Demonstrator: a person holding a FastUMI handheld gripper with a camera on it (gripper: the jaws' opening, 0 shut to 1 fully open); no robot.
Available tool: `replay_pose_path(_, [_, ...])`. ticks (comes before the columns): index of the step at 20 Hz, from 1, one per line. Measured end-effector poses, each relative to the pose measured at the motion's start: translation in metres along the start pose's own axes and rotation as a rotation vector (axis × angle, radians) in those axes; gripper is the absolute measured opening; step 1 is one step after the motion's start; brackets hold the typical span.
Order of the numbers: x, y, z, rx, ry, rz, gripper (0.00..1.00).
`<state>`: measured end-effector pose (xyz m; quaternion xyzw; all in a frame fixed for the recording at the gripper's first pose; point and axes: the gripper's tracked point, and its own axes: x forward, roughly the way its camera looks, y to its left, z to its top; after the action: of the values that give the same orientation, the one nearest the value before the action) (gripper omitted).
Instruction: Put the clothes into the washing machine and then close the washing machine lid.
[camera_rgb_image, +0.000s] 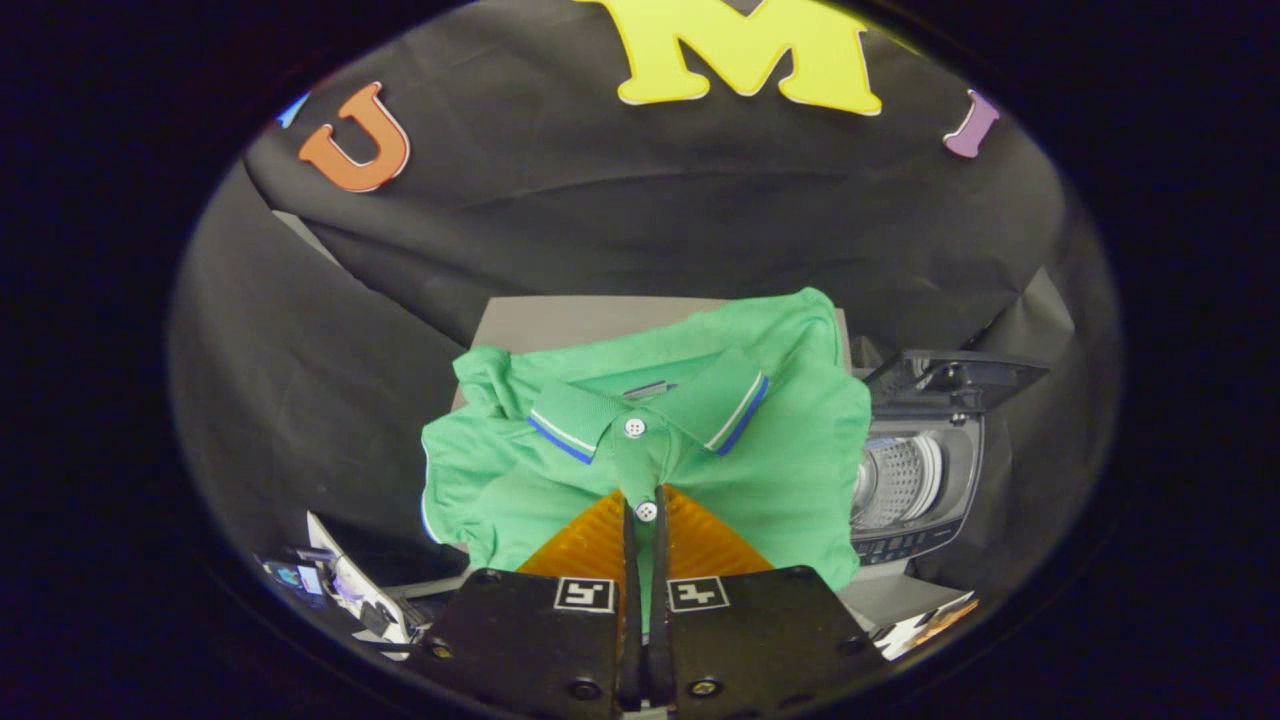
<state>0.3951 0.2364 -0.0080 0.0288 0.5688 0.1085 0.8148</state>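
Note:
A green polo shirt (780, 450) with a blue-and-white striped collar hangs bunched just ahead of the fingers, lifted above the grey table (560, 320). My gripper (645, 505) is shut on the shirt's button placket, both fingers pressed close together with a strip of green cloth between them. To the right of the shirt stands a small top-loading washing machine (915, 490), its lid (950, 380) raised and its metal drum showing. The shirt covers the machine's left side.
Black cloth walls close the booth behind and on both sides. Some small devices and cables (340, 585) lie low at the left of the fingers. A printed sheet (925, 625) lies low at the right, below the machine.

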Motion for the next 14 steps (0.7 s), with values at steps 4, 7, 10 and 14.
replay_pose_path(4, [-0.024, -0.007, 0.001, 0.014, -0.032, -0.017, 0.07])
replay_pose_path(7, [-0.043, -0.013, 0.001, 0.023, -0.052, -0.028, 0.07])
replay_pose_path(10, [-0.060, -0.017, -0.002, 0.030, -0.068, -0.036, 0.07])
replay_pose_path(14, [-0.083, -0.025, 0.000, 0.039, -0.100, -0.042, 0.06])
